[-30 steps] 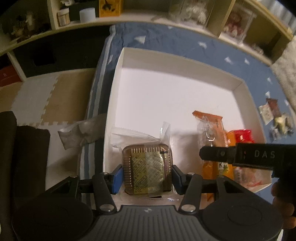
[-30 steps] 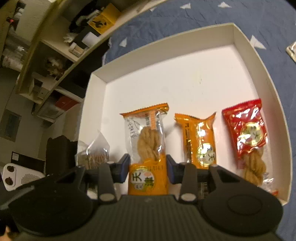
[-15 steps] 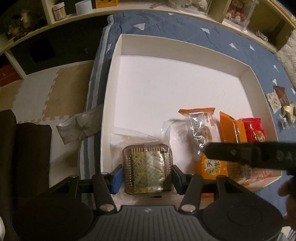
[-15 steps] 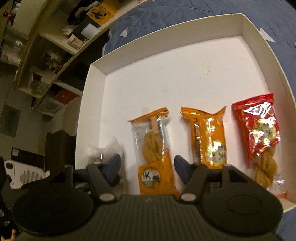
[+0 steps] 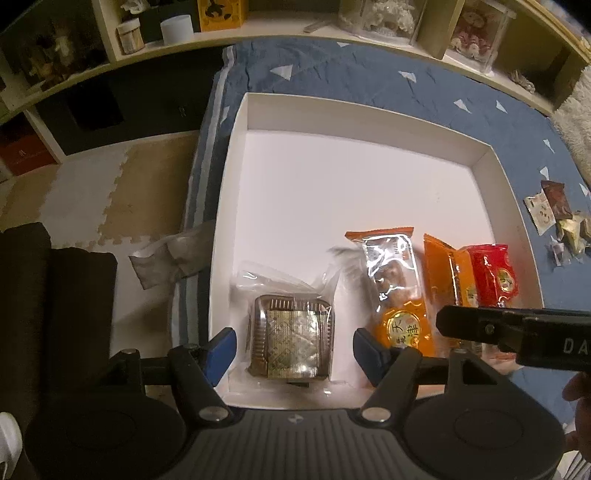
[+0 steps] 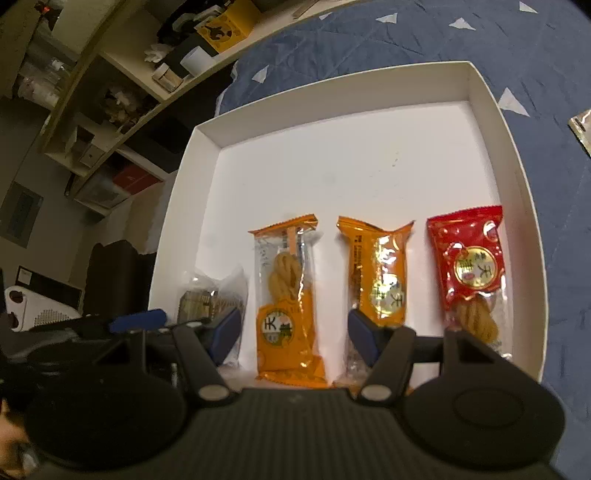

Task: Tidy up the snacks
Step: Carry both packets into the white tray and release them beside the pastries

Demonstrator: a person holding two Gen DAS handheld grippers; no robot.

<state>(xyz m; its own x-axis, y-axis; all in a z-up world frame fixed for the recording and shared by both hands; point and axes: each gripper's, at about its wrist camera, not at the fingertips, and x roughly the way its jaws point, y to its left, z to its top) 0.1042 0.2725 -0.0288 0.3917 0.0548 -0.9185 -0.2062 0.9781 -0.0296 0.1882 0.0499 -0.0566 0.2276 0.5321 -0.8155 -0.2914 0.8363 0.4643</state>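
Observation:
A white tray [image 5: 236, 192] [image 6: 524, 206] lies on a blue quilt. Along its near side sit a brown cake in a clear wrapper [image 5: 288, 339] [image 6: 207, 302], a clear-and-orange twist packet [image 5: 399, 291] [image 6: 286, 295], a solid orange packet [image 5: 447, 273] [image 6: 380, 280] and a red packet [image 5: 493, 275] [image 6: 469, 262]. My left gripper [image 5: 293, 349] is opening its jaws; the cake lies between them with gaps on both sides. My right gripper [image 6: 293, 336] stands open astride the clear-and-orange packet without pressing it. Its black finger [image 5: 509, 328] crosses the left wrist view.
Several small wrapped snacks [image 5: 554, 218] lie loose on the quilt right of the tray. A crumpled clear wrapper [image 5: 170, 258] rests at the quilt's left edge. Shelves [image 5: 258, 22] run behind; foam floor mats [image 5: 92, 192] lie to the left. The tray's far half is bare.
Both grippers let go: the left jaws spread away from the cake, the right jaws spread off the clear-and-orange packet. Both packets now lie free in the tray.

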